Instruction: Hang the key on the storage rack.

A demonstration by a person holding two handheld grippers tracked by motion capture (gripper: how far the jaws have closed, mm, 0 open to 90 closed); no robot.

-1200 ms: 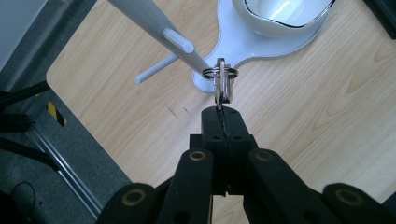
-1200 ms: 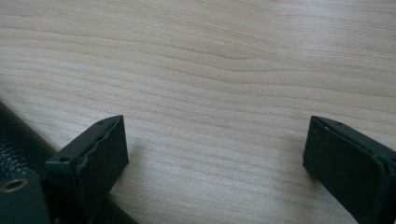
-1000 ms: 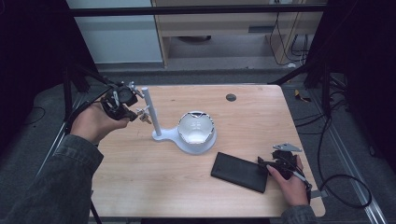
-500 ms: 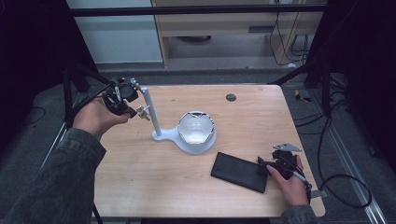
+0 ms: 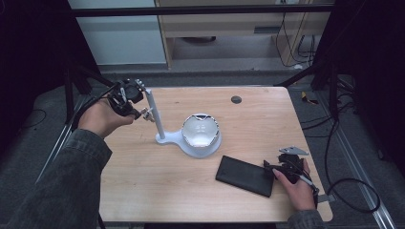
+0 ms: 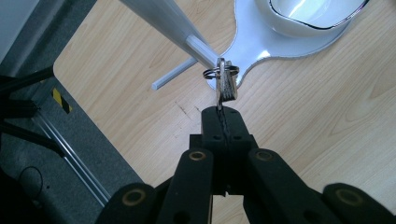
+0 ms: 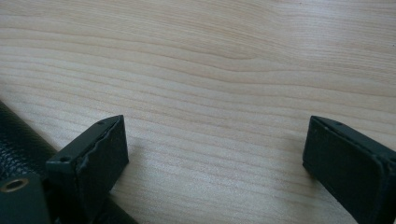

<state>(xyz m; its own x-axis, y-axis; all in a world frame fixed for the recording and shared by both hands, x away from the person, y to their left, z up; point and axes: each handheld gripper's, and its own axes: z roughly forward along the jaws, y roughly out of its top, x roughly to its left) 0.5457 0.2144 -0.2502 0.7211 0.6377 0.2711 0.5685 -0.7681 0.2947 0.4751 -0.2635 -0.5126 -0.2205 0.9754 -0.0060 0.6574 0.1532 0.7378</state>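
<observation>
My left gripper (image 6: 224, 112) is shut on a metal key (image 6: 227, 88). The key's ring (image 6: 215, 72) lies against the thin white post (image 6: 159, 18) of a stand. In the high view the left gripper (image 5: 139, 110) is held above the table's far left corner, just left of the post (image 5: 155, 114). The stand's white base carries a shiny round dish (image 5: 201, 131). My right gripper (image 7: 215, 140) rests open on the wood with nothing between its jaws. It sits at the right end of a flat black wallet (image 5: 246, 175), with the right gripper (image 5: 273, 168) near the table's front right.
A wooden table (image 5: 267, 119) bears a small dark round hole cover (image 5: 236, 99) at the back. Black frame legs and cables stand on the floor at the right. A cabinet and a low shelf lie beyond the far edge.
The left hand has edged slightly away from me and toward the post, still gripping the key. The right hand and the wallet have not moved.
</observation>
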